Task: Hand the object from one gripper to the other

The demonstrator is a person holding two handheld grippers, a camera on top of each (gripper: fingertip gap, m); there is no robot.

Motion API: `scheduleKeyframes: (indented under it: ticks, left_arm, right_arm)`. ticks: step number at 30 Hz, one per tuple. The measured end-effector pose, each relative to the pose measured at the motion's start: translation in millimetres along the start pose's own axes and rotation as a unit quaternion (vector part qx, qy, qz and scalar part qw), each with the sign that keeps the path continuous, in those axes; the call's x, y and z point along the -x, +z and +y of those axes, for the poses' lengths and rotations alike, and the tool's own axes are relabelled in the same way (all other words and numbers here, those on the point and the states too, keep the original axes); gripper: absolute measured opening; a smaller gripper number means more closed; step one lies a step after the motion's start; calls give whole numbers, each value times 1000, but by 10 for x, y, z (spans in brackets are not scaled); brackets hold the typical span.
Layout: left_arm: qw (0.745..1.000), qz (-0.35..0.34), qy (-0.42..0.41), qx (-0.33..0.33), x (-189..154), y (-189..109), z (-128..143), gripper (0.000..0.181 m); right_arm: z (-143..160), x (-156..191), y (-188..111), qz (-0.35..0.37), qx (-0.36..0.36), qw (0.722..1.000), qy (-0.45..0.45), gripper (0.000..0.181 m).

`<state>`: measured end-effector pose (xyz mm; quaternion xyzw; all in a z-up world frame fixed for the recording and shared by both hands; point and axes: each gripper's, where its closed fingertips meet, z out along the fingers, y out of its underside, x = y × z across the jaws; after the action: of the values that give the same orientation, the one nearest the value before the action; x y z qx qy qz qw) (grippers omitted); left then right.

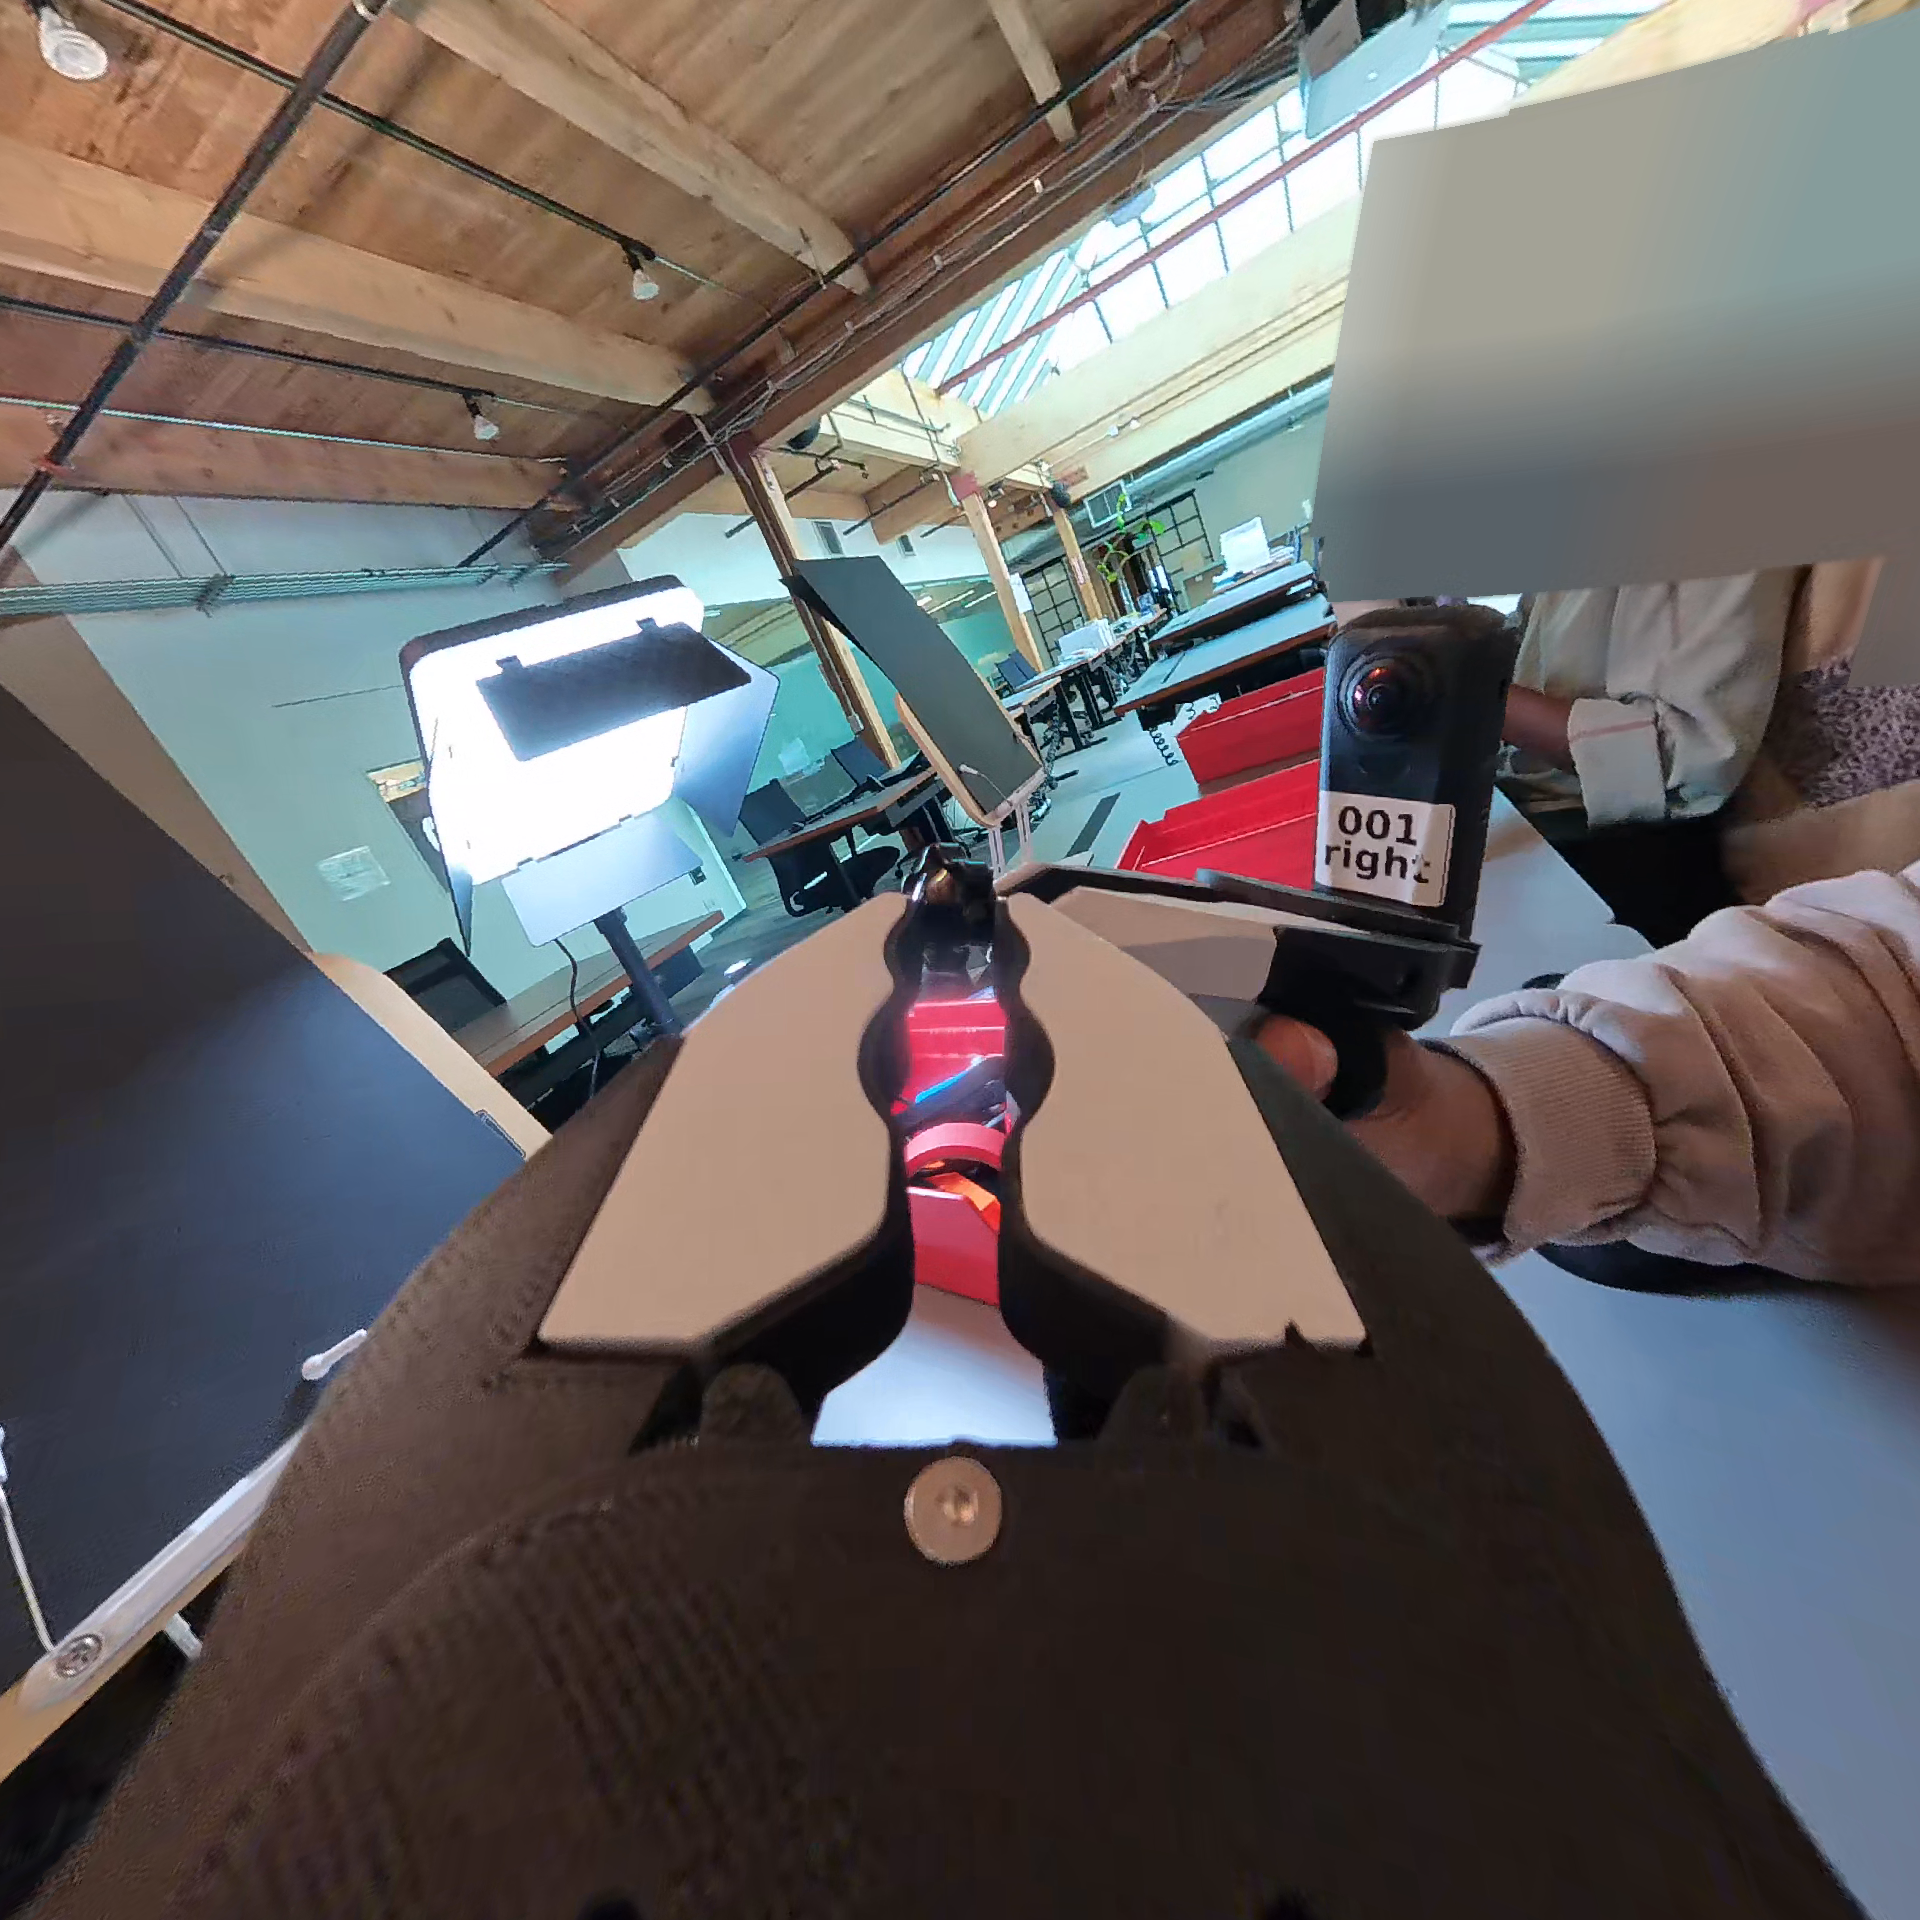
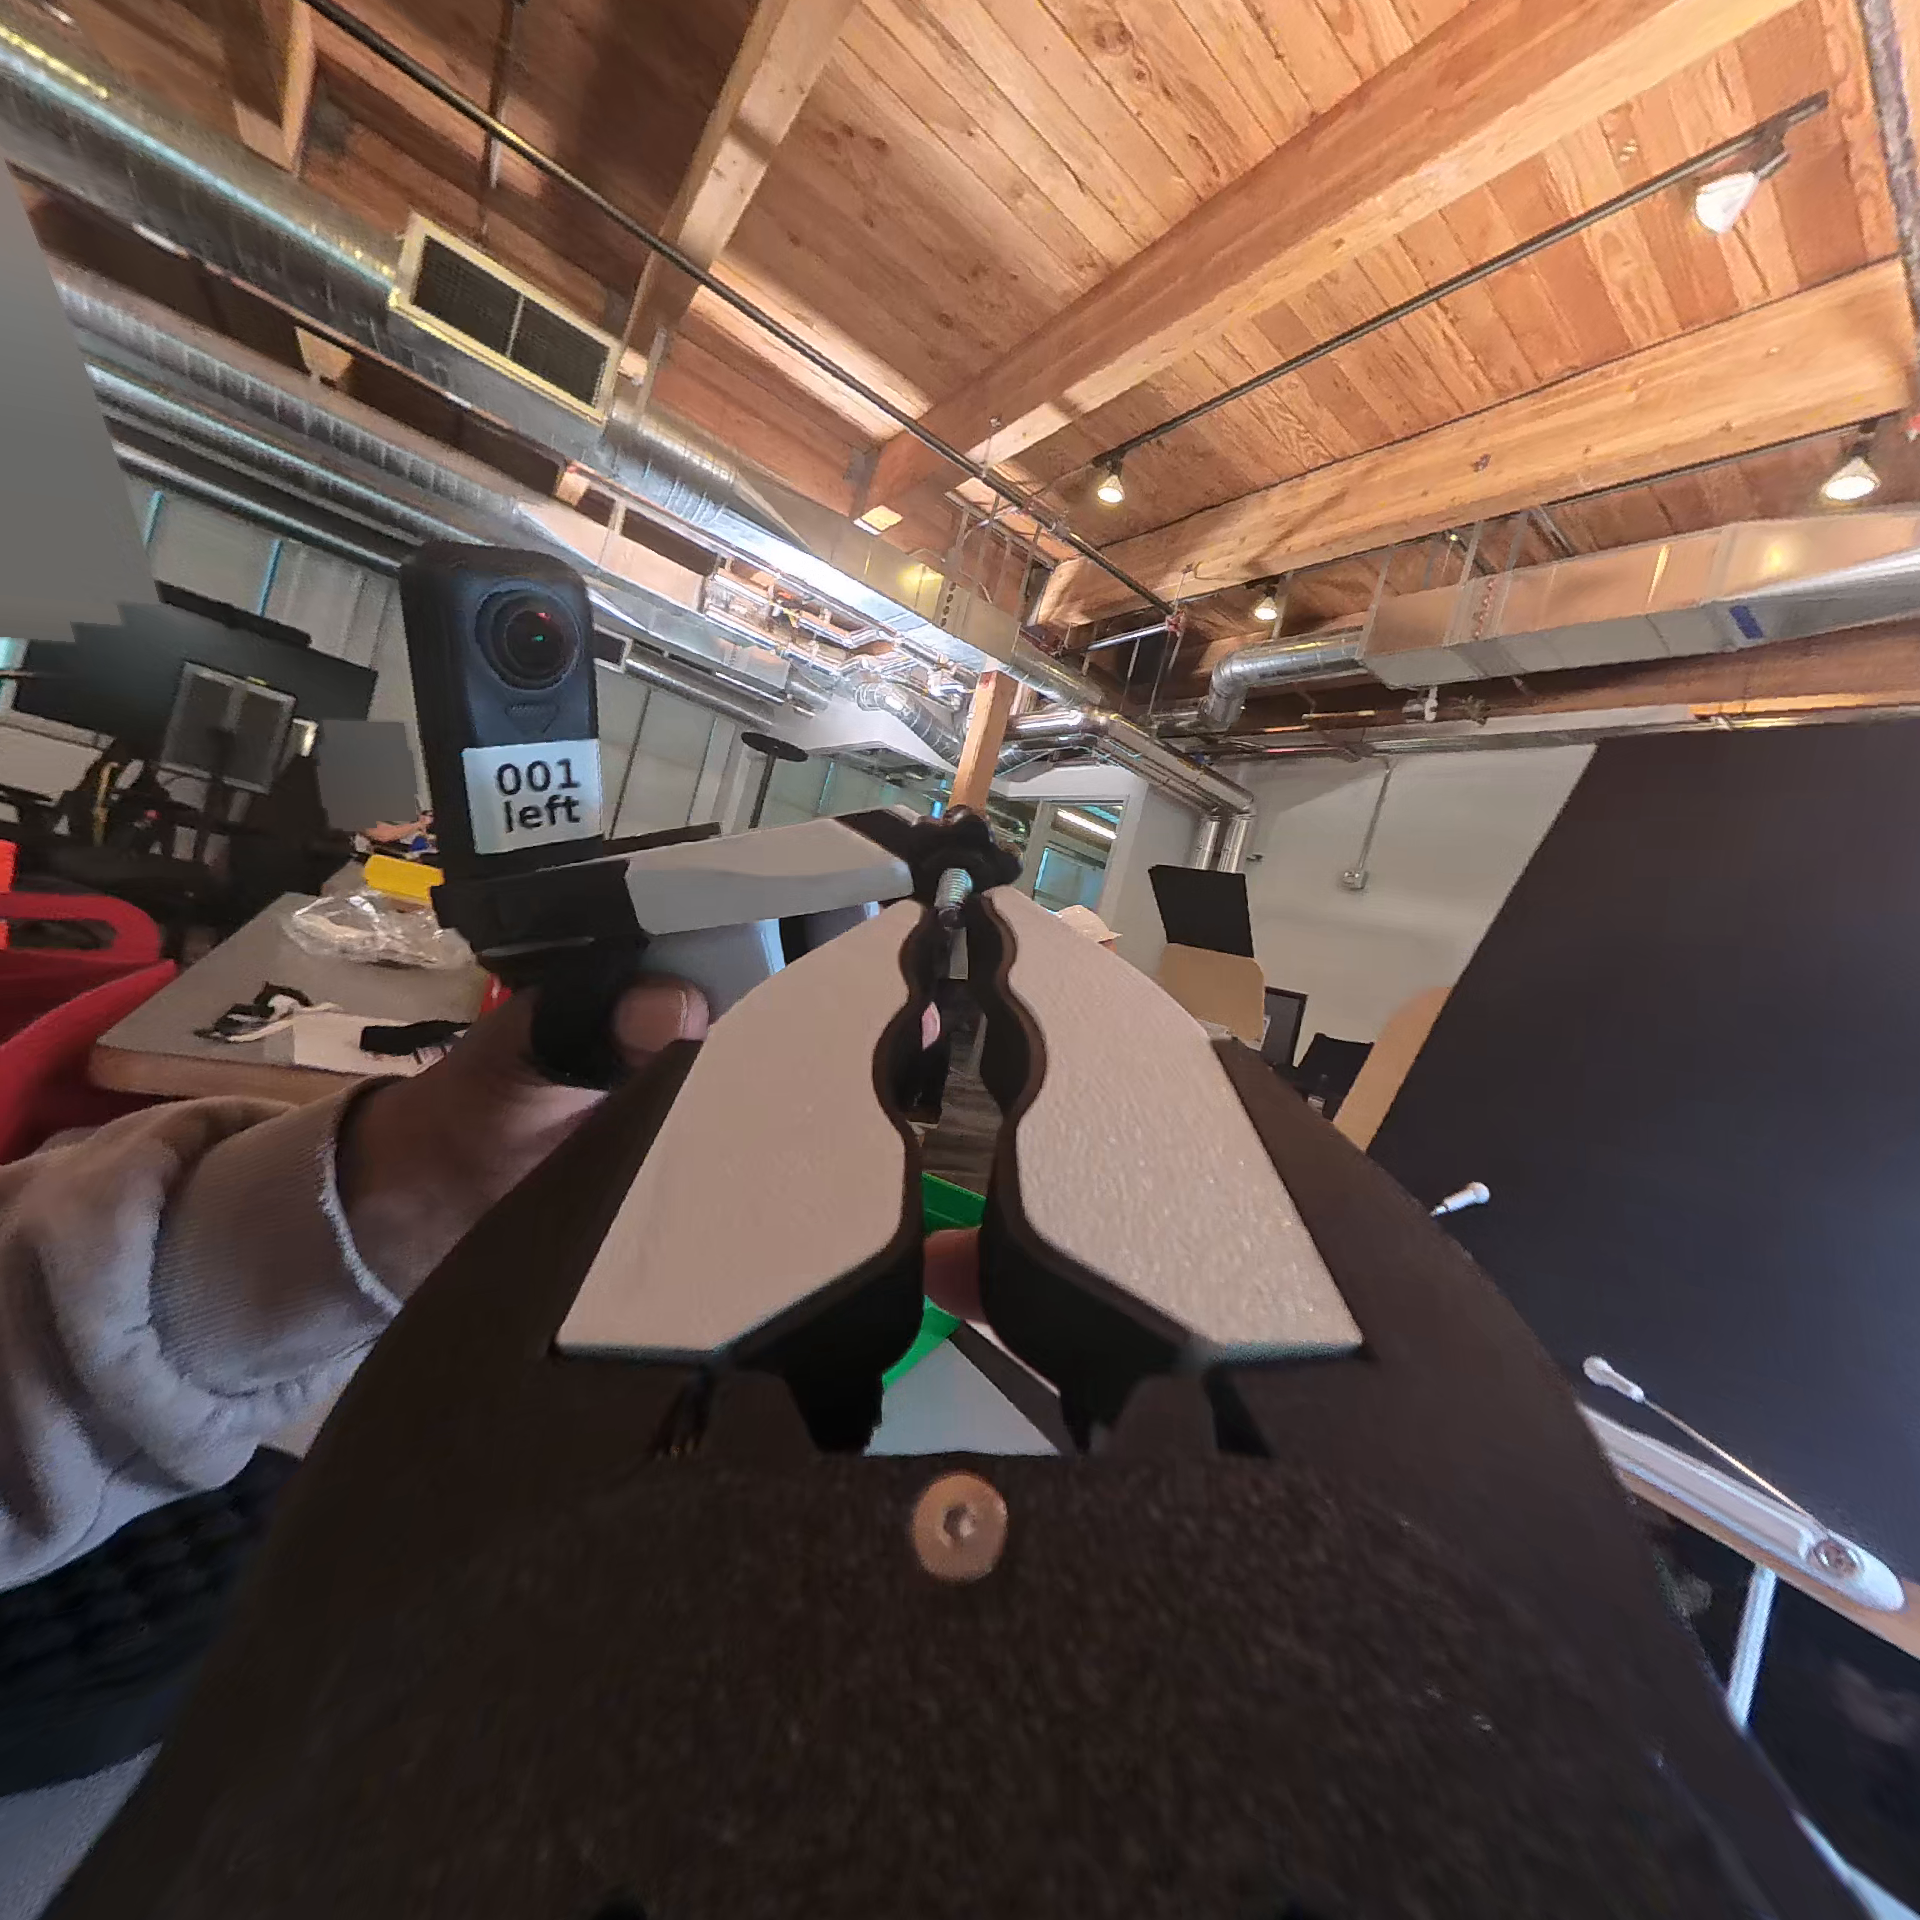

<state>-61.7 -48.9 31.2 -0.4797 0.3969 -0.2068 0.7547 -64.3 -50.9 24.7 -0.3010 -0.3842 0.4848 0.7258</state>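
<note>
A: Where's the knob sitting?

B: Mid-handover, off the table. Left gripper is pinching its black head; right gripper is closing on the screw (both tips look clamped).

A: Next?

B: Probably one side lets go, the other staying tight.

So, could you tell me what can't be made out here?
- Black knob: left wrist view, mostly hidden by the left hand-held gripper tips.
- Its screw end: right wrist view, buried between the right hand-held gripper tips.
- Red bin contents: left wrist view, only a sliver through the finger gap.
</note>
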Motion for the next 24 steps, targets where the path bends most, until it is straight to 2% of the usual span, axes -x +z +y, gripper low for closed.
scheduleKeyframes:
  ticks: [3,7,12,14,19,24]
  left_arm:
    - [999,41,-15,-4,-47,-70,-67,9]
    - [986,156,-52,-12,-210,-267,-125,6]
    - [968,244,-54,26,-442,-364,-20,6]
    - [964,256,-62,19,-469,-379,-34,5]
    - [964,254,-69,25,-448,-374,-3,6]
    - [966,247,-73,10,-391,-411,-48,6]
  right_arm:
    - [-42,142,-10,-79,16,997,-4,7]
    - [-137,304,-110,-191,52,980,27,14]
    - [-57,421,-157,-229,95,969,-7,14]
    - [-49,492,-177,-249,101,963,-1,1]
    - [56,648,-197,-277,131,952,-28,0]
    - [36,565,-181,-261,133,956,-25,15]
